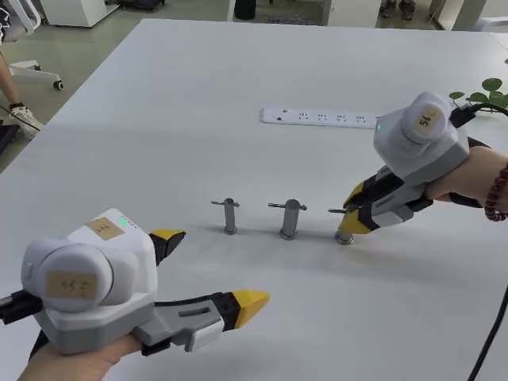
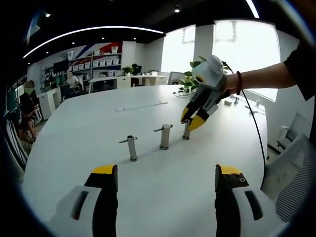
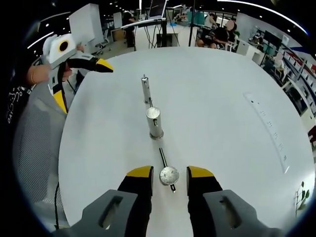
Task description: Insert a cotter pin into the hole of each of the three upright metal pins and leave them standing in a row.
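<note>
Third metal pin [image 3: 169,175]: upright at the right end of the row in the head view, between the right gripper's jaws.
Third cotter pin [image 3: 162,157]: lies across that pin's head and sticks out on both sides, apparently through the hole. I cannot tell whether it is fully seated.
Middle metal pin [image 1: 290,221]: upright, with the middle cotter pin [image 1: 278,205] through its head.
Left-end metal pin [image 1: 230,218]: upright, with the left-end cotter pin [image 1: 221,203] through its head.
Right gripper [image 1: 353,210]: jaws narrowly apart, one on each side of the third pin's head with a slight gap, clamping nothing.
Left gripper [image 2: 167,170]: jaws spread wide and empty, hovering over the near table [image 1: 238,95], well apart from the row.
Progress: two pins look finished and the third looks nearly so. What likely remains is backing the claw away without tipping it.
Beyond: a power strip [image 1: 317,117] lies past the row.
</note>
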